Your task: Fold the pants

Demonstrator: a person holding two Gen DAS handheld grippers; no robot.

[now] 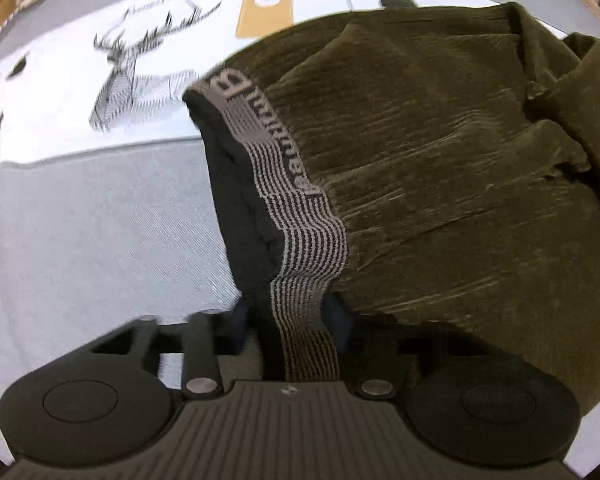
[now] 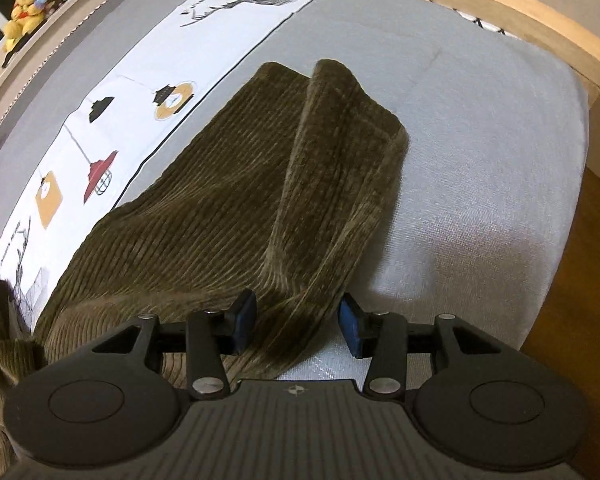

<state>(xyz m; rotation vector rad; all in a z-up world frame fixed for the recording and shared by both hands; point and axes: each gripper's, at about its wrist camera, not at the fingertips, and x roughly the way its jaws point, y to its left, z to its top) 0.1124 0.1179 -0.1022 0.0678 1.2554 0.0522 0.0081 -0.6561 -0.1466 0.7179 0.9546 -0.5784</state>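
Olive corduroy pants [image 1: 440,168] lie on a grey bed cover [image 1: 100,240]. My left gripper [image 1: 288,320] is shut on the striped elastic waistband [image 1: 300,240], which runs up from the jaws with its dark lining showing. In the right wrist view the two pant legs [image 2: 260,184] stretch away over the grey cover [image 2: 480,160], cuffs at the far end. My right gripper [image 2: 298,324] is open, its blue pads [image 2: 350,330] on either side of a ridge of the nearer leg, not pinching it.
A white printed panel with a deer drawing [image 1: 140,64] and lamp pictures [image 2: 100,176] runs along the cover. A wooden bed frame [image 2: 500,20] borders it. Stuffed toys [image 2: 26,4] sit at the far left. Wooden floor [image 2: 580,280] shows at the right.
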